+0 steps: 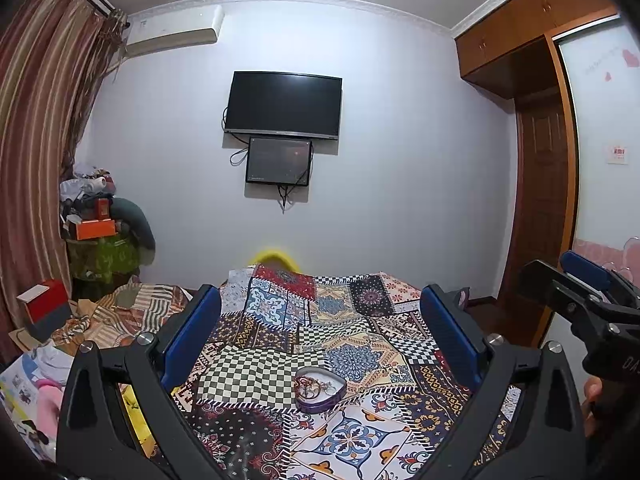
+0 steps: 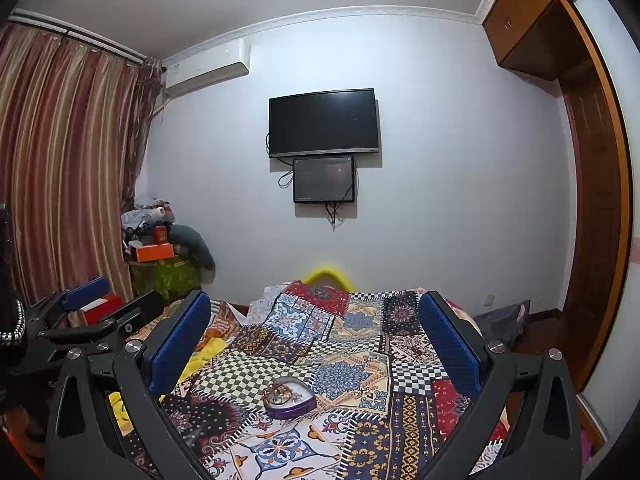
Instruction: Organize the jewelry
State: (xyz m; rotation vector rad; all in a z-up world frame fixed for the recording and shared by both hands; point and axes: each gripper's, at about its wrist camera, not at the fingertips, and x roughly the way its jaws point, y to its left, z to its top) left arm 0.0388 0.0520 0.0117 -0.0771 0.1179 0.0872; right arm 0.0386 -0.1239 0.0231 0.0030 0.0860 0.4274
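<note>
A purple heart-shaped tin (image 1: pixel 320 394) sits open on the patchwork bedspread (image 1: pixel 352 320), holding tangled jewelry (image 1: pixel 310 386) of chains and rings. It also shows in the right wrist view (image 2: pixel 290 398), with the jewelry (image 2: pixel 282 392) inside. My left gripper (image 1: pixel 320 332) is open and empty, held above and short of the tin. My right gripper (image 2: pixel 316 336) is open and empty too, at a similar distance from the tin. The right gripper shows at the right edge of the left wrist view (image 1: pixel 588 292); the left gripper shows at the left of the right wrist view (image 2: pixel 96 312).
The bedspread (image 2: pixel 360 340) covers a bed facing a wall with a TV (image 1: pixel 283 106). Striped bedding (image 1: pixel 120 312), a red box (image 1: pixel 44 300) and a cluttered stand (image 1: pixel 100 232) lie left. A wooden wardrobe (image 1: pixel 536 200) stands right.
</note>
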